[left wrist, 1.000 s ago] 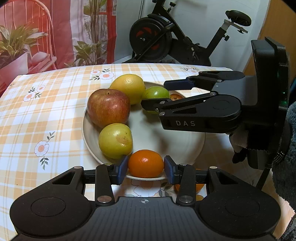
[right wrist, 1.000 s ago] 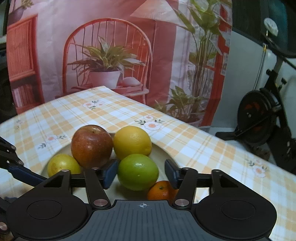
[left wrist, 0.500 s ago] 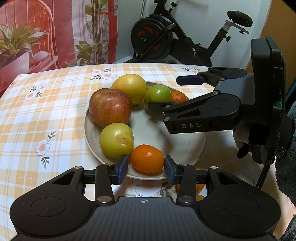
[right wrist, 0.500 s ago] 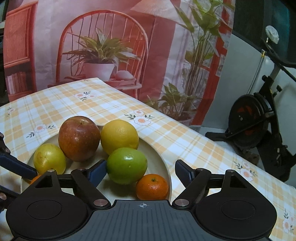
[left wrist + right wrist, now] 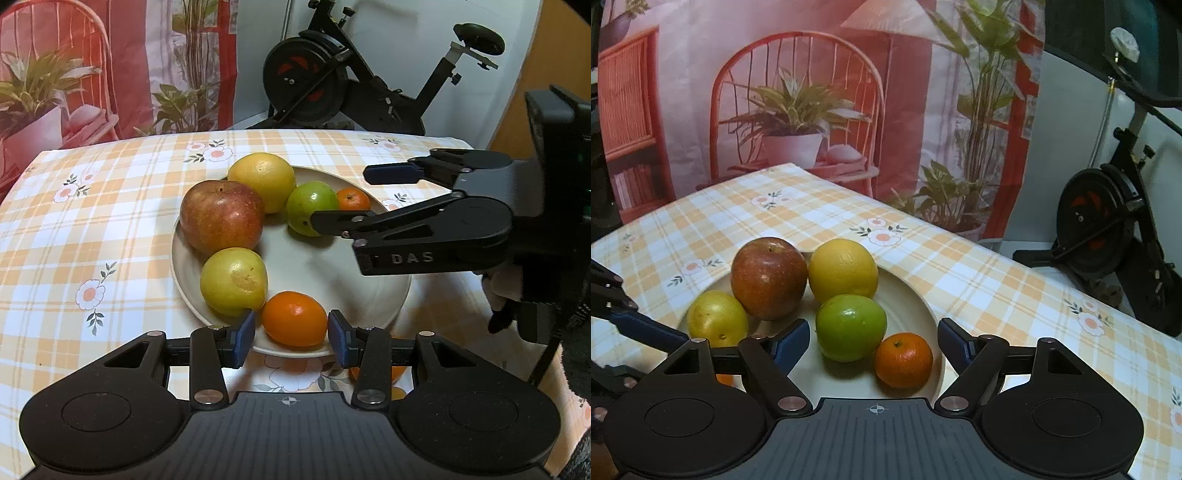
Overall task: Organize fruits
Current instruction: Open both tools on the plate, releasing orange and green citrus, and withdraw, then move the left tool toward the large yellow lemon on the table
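A cream plate (image 5: 369,295) (image 5: 916,291) on the checked tablecloth holds a red apple (image 5: 221,218) (image 5: 769,277), a yellow citrus (image 5: 263,181) (image 5: 843,270), a green fruit (image 5: 310,212) (image 5: 851,327), a small mandarin (image 5: 352,199) (image 5: 904,359), a yellow-green fruit (image 5: 233,281) (image 5: 716,318) and an orange (image 5: 294,323). My left gripper (image 5: 291,342) is open, its pads on either side of the orange with small gaps. My right gripper (image 5: 874,342) (image 5: 343,199) is open wide and empty, just short of the green fruit and mandarin.
Another orange fruit (image 5: 395,373) lies on the cloth behind the left gripper's right finger, mostly hidden. An exercise bike (image 5: 369,81) (image 5: 1108,236) stands beyond the table. A printed backdrop (image 5: 812,92) hangs behind it. The table edge (image 5: 997,254) runs close past the plate.
My right gripper has opened wide, let go of the green fruit on the plate and pulled back from it. My left gripper has backed off slightly, still open around the orange.
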The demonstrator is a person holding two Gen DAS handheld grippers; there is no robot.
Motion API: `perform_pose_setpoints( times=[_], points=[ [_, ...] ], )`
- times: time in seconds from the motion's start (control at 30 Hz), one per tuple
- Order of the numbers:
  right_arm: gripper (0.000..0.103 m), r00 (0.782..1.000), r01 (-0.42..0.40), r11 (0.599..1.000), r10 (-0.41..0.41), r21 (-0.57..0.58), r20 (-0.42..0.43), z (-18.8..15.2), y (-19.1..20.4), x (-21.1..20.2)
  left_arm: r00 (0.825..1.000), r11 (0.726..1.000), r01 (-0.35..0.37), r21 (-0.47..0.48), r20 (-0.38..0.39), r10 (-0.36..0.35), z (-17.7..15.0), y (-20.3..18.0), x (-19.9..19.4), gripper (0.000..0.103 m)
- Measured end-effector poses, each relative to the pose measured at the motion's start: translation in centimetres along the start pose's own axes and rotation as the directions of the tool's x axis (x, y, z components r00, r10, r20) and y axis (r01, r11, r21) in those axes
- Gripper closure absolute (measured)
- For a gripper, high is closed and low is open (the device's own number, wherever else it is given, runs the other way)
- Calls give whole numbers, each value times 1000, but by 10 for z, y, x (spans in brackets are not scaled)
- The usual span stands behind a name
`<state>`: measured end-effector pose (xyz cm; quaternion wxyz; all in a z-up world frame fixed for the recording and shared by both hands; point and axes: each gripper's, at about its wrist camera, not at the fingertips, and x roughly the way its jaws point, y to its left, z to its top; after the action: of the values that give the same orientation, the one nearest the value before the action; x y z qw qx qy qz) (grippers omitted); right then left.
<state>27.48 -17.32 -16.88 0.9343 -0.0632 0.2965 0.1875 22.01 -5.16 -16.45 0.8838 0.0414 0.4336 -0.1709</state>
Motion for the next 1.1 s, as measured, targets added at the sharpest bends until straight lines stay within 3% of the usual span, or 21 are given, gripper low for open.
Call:
perform_pose_setpoints(
  times=[0.33,0.67,1.1],
  points=[
    [31,997,16,993,-26,116,78,-27,-4,-53,1000,1000,-17,2,16,17,-3,-4,-8,57],
    [33,983,35,943,-92,330,158,-93,15,-101,997,1000,-23,-8,69,23,-8,-6,-32,57],
    [33,974,57,942,-126,331,190,-118,34,-130,983,997,-72,-28,168,75,-27,1,-79,57]
  ],
)
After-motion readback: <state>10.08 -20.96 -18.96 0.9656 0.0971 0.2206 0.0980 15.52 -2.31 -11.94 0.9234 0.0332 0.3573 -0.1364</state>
